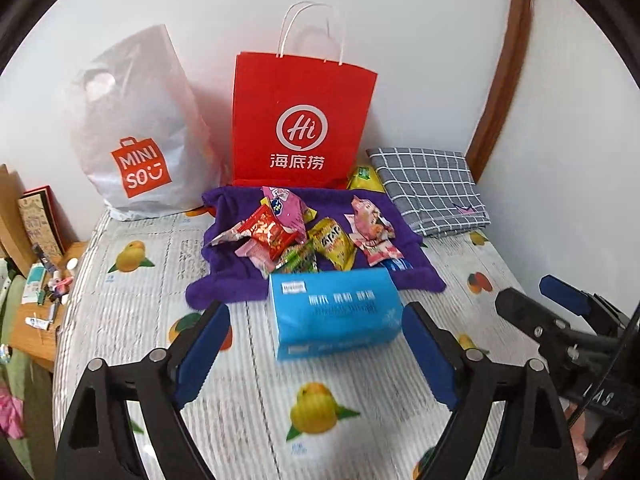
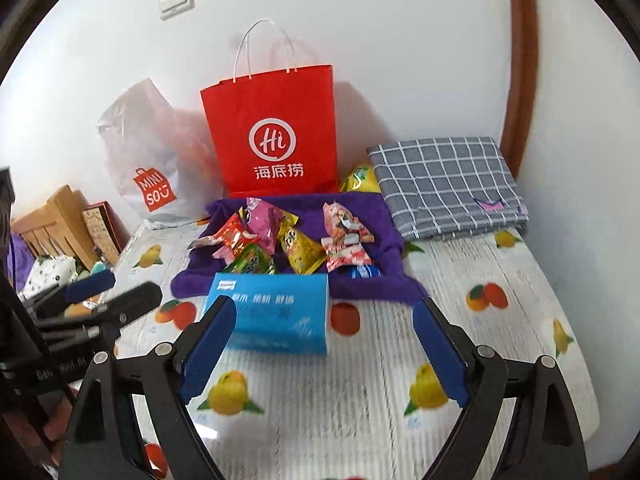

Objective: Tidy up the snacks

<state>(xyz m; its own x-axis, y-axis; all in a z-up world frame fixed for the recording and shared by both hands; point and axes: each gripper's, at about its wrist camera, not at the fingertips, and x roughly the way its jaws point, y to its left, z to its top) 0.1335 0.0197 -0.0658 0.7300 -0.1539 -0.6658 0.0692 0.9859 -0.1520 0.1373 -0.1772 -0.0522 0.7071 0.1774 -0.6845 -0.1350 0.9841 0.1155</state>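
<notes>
Beneath us lies a fruit-printed sheet (image 1: 132, 280). Our left gripper (image 1: 316, 350) and right gripper (image 2: 324, 346) both hang above it with jaws spread wide, nothing between the pads. Just ahead sits a blue tissue box (image 1: 334, 312). Behind it, we see the snacks (image 1: 304, 236) heaped on a purple towel (image 1: 224, 284), one yellow packet (image 1: 364, 178) beyond it. Farther back, against the white wall, stand a red paper bag (image 1: 300, 120) and a white plastic bag (image 1: 140, 128), with a folded checked cloth (image 1: 430, 190) on the right.

Red paper bag (image 1: 304, 120) and white Miniso bag (image 1: 140, 136) lean on the wall, grey checked folded cloth (image 1: 432, 192) sits off to the right, light switch (image 2: 176, 0) up top, cluttered wooden nightstand (image 1: 44, 300) beside the bed.
</notes>
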